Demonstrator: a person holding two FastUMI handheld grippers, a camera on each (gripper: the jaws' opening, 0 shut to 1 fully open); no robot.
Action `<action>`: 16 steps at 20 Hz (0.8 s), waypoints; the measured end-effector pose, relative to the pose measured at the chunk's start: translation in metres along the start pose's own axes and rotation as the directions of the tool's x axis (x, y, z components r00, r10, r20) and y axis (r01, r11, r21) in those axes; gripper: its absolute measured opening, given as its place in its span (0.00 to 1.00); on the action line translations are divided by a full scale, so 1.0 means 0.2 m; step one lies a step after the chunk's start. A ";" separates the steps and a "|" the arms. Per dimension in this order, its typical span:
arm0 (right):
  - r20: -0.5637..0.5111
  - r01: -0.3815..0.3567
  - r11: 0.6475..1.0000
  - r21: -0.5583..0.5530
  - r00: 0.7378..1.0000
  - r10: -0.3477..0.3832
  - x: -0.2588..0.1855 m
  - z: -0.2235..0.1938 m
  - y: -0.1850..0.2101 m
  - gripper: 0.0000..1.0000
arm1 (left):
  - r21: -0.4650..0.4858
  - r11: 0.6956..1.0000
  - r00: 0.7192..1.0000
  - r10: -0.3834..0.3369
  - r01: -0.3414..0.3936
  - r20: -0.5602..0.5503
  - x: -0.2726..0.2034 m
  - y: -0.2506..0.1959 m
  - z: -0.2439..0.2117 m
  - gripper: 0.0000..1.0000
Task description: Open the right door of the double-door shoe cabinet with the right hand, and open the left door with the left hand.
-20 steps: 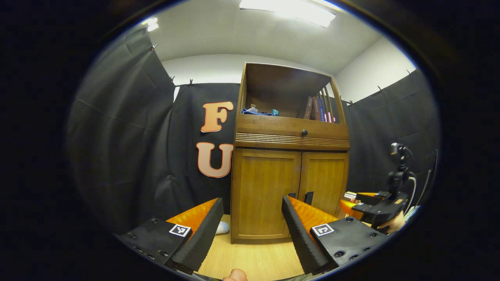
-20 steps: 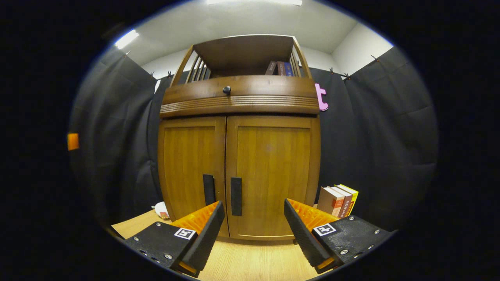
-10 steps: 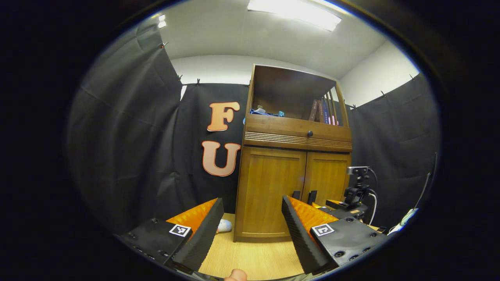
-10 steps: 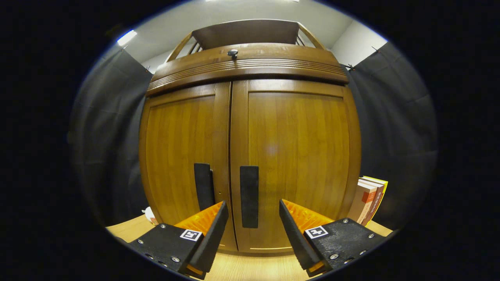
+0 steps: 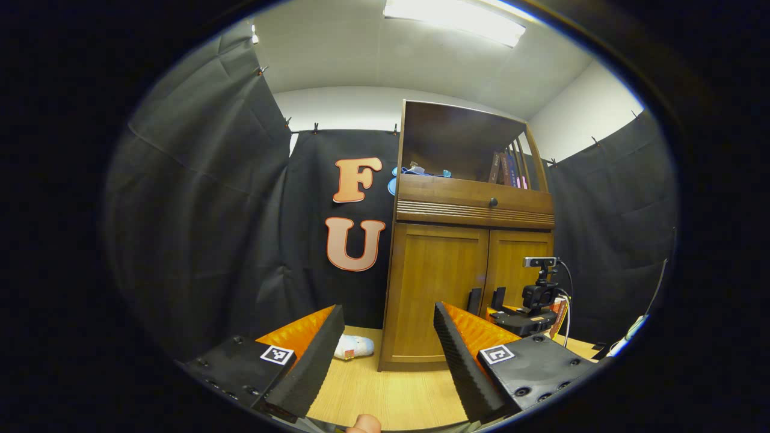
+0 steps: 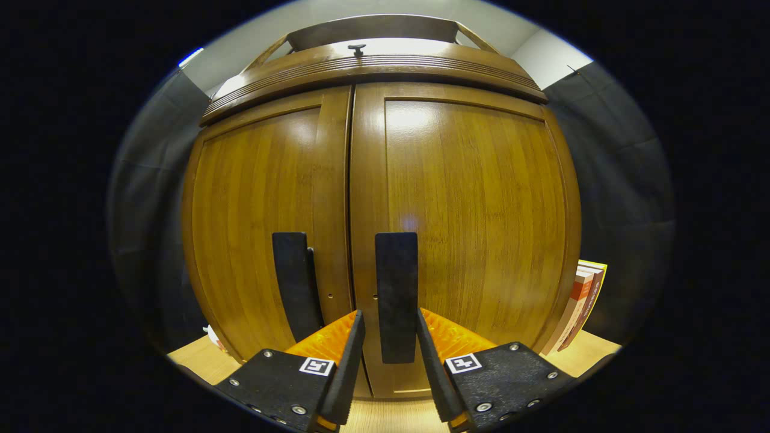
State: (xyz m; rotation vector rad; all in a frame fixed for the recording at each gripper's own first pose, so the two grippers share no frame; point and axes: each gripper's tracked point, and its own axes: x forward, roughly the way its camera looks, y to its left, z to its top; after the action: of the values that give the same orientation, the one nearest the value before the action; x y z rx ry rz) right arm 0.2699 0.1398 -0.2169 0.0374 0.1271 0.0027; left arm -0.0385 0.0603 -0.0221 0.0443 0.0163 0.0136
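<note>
1. Right gripper [image 6: 390,355] narrowed around right door handle [image 6: 396,294], fingers flanking it, contact unclear; set to pull.
2. Left gripper [image 5: 385,355] wide, empty, well back from shoe cabinet [image 5: 442,288], awaiting its turn.
3. Both doors closed; left door handle [image 6: 293,282] free.

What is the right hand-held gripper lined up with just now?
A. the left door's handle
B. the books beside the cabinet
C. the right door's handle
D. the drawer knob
C: the right hand-held gripper has its fingers either side of the right door's handle.
</note>
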 end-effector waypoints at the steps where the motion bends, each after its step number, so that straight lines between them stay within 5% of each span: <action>1: -0.005 0.011 1.000 0.005 1.000 -0.011 0.02 0.00 -0.02 0.57 | 0.000 1.000 1.000 0.003 -0.003 -0.002 0.01 0.01 -0.01 0.96; 2: -0.016 0.016 1.000 0.010 1.000 -0.016 0.04 -0.01 -0.03 0.47 | -0.005 1.000 1.000 0.002 -0.002 -0.001 0.01 0.01 -0.01 0.96; 6: -0.045 -0.003 0.996 0.088 0.999 0.007 0.05 -0.05 -0.01 0.38 | -0.006 1.000 1.000 -0.002 0.002 0.006 0.02 0.01 -0.02 0.96; 16: -0.046 -0.075 0.997 0.022 0.996 0.076 -0.06 -0.05 -0.02 0.26 | -0.026 1.000 1.000 -0.008 0.008 -0.005 0.03 -0.04 -0.05 0.94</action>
State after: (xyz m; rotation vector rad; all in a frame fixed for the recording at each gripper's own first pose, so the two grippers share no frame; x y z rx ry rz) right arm 0.2560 0.1365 -0.2245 0.0626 0.1727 0.0774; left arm -0.0328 0.0529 -0.0328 0.0180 0.0218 0.0063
